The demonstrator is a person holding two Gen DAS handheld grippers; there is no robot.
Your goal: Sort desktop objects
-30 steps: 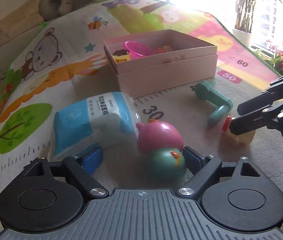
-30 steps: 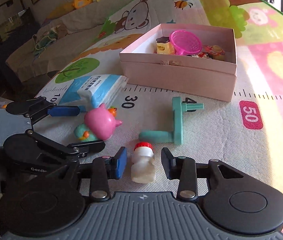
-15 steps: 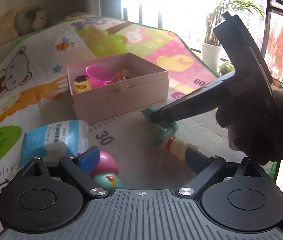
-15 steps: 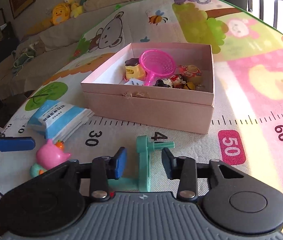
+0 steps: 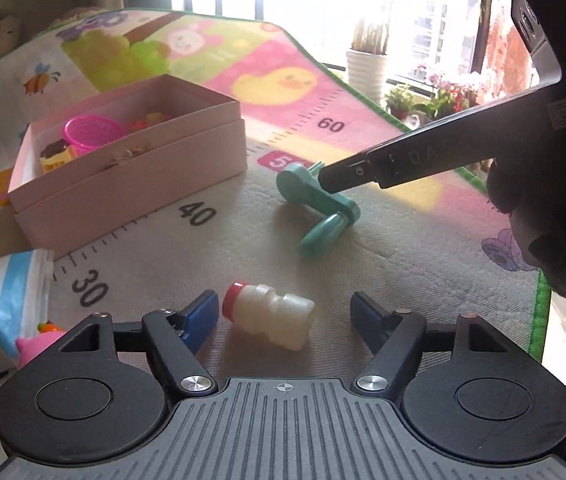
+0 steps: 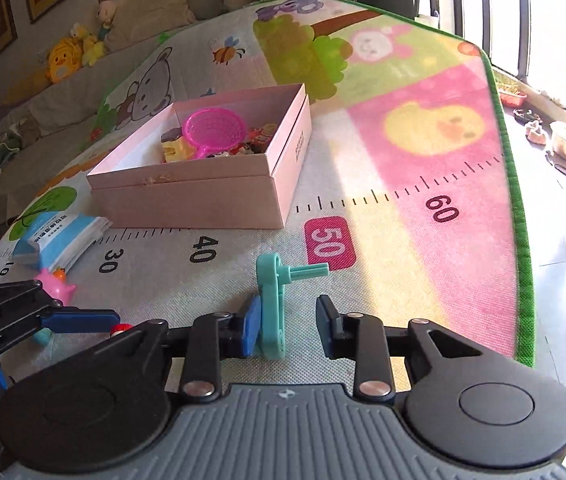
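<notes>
Open pink cardboard box [image 6: 219,184] holds a magenta plastic strainer [image 6: 213,126] and small toys. A second ago the left gripper [image 5: 283,312] framed the pink pig toy [image 6: 57,286] — now, spread wide, it frames the white red-capped bottle [image 5: 271,314] lying on the mat. The right gripper [image 6: 289,320], open, straddles the teal plastic crank [image 6: 273,304] — blue pad touching, seen only in its own view.

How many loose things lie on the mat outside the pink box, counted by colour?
Teal: 1, the crank handle
White with red cap: 1, the small bottle
Pink: 1, the pink toy, with a teal-green piece under it
Blue and white: 1, the tissue pack
Total: 4
</notes>
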